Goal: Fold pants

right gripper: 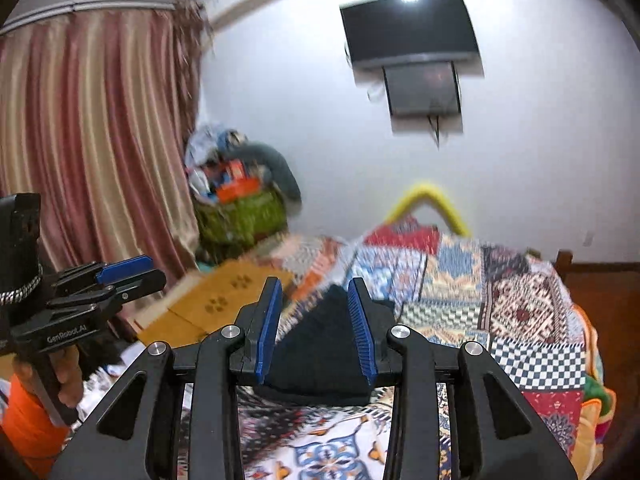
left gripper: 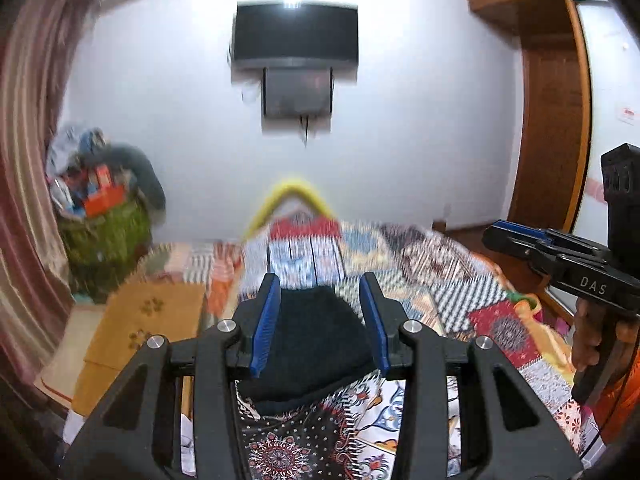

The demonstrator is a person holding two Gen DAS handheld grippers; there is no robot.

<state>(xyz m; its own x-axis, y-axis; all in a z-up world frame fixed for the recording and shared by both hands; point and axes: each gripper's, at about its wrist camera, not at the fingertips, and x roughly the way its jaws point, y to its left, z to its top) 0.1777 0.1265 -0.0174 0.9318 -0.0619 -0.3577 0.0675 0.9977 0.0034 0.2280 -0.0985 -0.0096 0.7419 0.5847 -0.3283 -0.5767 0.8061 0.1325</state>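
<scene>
In the left wrist view, a striped pink curtain (left gripper: pixel 24 184) is hanging at the far left, with a green basket (left gripper: pixel 106 236) heaped with clutter beside it and a yellow mat (left gripper: pixel 140 328) lying below. At center, the left gripper (left gripper: pixel 322 312) is reaching over a patchwork bedspread (left gripper: pixel 448 280), its blue fingers (left gripper: pixel 266 320) spread wide. The dark pants (left gripper: pixel 316 344) are lying folded into a compact bundle on the bedspread, showing in the gap between the two fingers; neither pad is pressing the cloth, and whether the fingers are touching it cannot be told. A wall-mounted television (left gripper: pixel 296 32) is hanging above, and a yellow curved bar (left gripper: pixel 292 196) is rising at the bed's far end. At the right edge, the right gripper (left gripper: pixel 520 236) is entering side-on, its fingers looking close together from this angle.

In the right wrist view, the left gripper (right gripper: pixel 128 268) is showing at the left edge before the curtain (right gripper: pixel 96 128); its finger spacing cannot be judged there. At center, the right gripper (right gripper: pixel 316 320) is holding its blue fingers (right gripper: pixel 362 328) wide apart, and the pants (right gripper: pixel 320 356) are sitting as a dark wedge in the gap between them, on the bedspread (right gripper: pixel 520 304). The television (right gripper: pixel 412 28) is hanging at upper right.
</scene>
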